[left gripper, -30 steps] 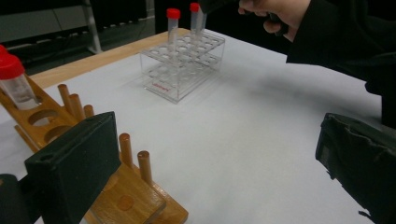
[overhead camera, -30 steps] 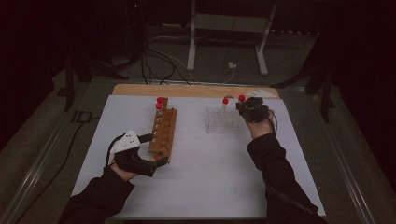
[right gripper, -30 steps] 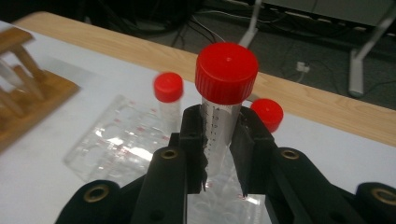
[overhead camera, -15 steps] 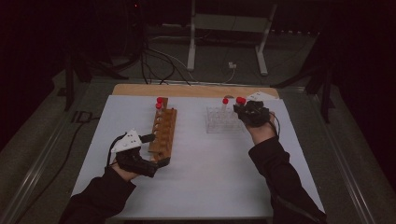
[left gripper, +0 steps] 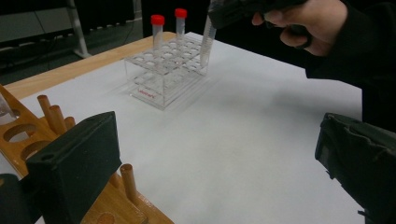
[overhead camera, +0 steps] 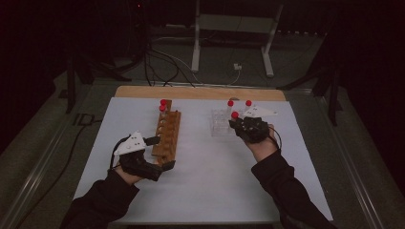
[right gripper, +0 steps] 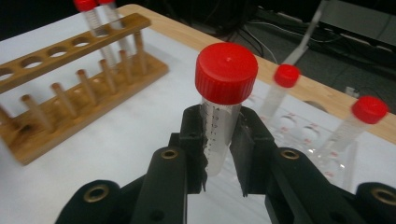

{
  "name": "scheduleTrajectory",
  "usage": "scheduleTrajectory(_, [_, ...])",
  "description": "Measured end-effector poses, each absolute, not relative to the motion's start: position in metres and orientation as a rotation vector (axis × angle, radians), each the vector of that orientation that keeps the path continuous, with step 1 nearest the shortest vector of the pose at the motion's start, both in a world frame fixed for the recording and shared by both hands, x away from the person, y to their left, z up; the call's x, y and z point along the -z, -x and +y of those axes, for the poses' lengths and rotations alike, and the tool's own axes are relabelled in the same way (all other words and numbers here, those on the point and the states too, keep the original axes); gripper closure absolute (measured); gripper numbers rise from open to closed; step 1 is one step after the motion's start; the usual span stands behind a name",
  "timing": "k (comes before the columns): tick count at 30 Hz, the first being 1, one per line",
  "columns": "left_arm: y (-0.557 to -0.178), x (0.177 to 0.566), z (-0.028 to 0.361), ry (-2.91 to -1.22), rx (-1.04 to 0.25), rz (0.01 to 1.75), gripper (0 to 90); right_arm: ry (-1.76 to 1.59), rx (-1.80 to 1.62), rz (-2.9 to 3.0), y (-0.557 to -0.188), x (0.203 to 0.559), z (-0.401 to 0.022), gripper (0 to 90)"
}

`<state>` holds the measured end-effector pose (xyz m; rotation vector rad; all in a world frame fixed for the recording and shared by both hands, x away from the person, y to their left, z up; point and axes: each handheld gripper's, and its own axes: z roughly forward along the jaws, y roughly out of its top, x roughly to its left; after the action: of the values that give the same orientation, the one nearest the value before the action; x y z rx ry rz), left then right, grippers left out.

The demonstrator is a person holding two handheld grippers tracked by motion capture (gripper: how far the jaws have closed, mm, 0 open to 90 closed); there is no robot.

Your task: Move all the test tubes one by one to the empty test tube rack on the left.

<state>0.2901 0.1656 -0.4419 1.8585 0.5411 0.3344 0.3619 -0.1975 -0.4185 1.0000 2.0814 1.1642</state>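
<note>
My right gripper (overhead camera: 240,125) is shut on a clear tube with a red cap (overhead camera: 234,115), held upright over the near left part of the clear plastic rack (overhead camera: 220,125). In the right gripper view the pads clamp this tube (right gripper: 218,135) just below its cap. Two more red-capped tubes (overhead camera: 230,103) (overhead camera: 248,103) stand in the back of that rack. A wooden rack (overhead camera: 168,136) lies to the left with two red-capped tubes (overhead camera: 163,106) at its far end. My left gripper (overhead camera: 160,152) rests open at the wooden rack's near end, with bare sheet between its jaws in the left gripper view (left gripper: 219,163).
A white sheet (overhead camera: 210,176) covers the table, and a strip of wooden tabletop (overhead camera: 200,92) shows at the far edge. Beyond it are cables and a stand's legs (overhead camera: 196,57) on the dark floor. Several holes of the wooden rack (right gripper: 56,53) stand vacant.
My right gripper has moved left and toward the person with the tube, whose red cap now shows in front of the clear rack. The left gripper has stayed put.
</note>
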Motion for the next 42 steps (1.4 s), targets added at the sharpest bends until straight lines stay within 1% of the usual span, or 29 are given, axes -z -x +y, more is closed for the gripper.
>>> scheduleTrajectory(13, [-0.294,0.436,0.149,-1.889,-0.308,0.488,0.8,-0.914,-1.196,2.171,-0.332,0.436,-0.18,74.5])
scheduleTrajectory(24, [-0.3,0.432,0.126,-1.909,-0.279,0.428,1.6,-0.863,-1.242,2.26,-0.312,0.453,-0.164,74.5])
scheduleTrajectory(32, [-0.304,0.432,0.108,-1.916,-0.266,0.382,9.0,-0.82,-1.245,2.328,-0.298,0.463,-0.152,74.6])
scheduleTrajectory(35, [-0.306,0.431,0.102,-1.907,-0.253,0.369,16.2,-0.795,-1.245,2.344,-0.295,0.464,-0.148,74.5])
scheduleTrajectory(38, [-0.308,0.43,0.096,-1.915,-0.242,0.356,17.2,-0.789,-1.251,2.352,-0.294,0.464,-0.146,74.6])
scheduleTrajectory(42, [-0.31,0.43,0.088,-1.919,-0.232,0.337,23.2,-0.783,-1.256,2.358,-0.292,0.464,-0.146,74.5])
